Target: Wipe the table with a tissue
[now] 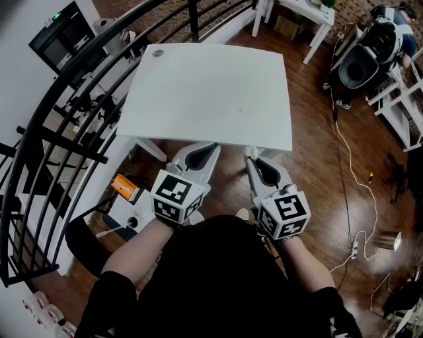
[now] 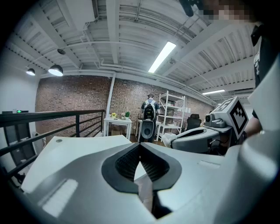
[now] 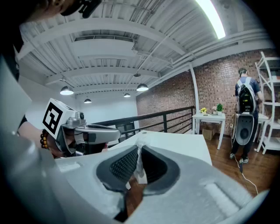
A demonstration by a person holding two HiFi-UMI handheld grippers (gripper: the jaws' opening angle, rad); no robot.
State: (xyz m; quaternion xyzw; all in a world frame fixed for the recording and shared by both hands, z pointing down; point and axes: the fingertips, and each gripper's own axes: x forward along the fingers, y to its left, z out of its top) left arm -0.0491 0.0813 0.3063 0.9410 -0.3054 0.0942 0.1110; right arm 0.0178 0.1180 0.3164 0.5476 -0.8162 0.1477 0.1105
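Note:
The white table stands in front of me with its top bare. Both grippers hover just short of its near edge, side by side. My right gripper is shut on a small white tissue, a crumpled strip of which sticks up between the jaws. My left gripper is shut, and I see nothing between its jaws. Each gripper shows in the other's view: the right gripper at the right of the left gripper view, and the left gripper at the left of the right gripper view.
A black metal railing curves along the left of the table. Cables trail over the wood floor at the right. A small white side table and a black machine stand behind. A person with a backpack stands far off.

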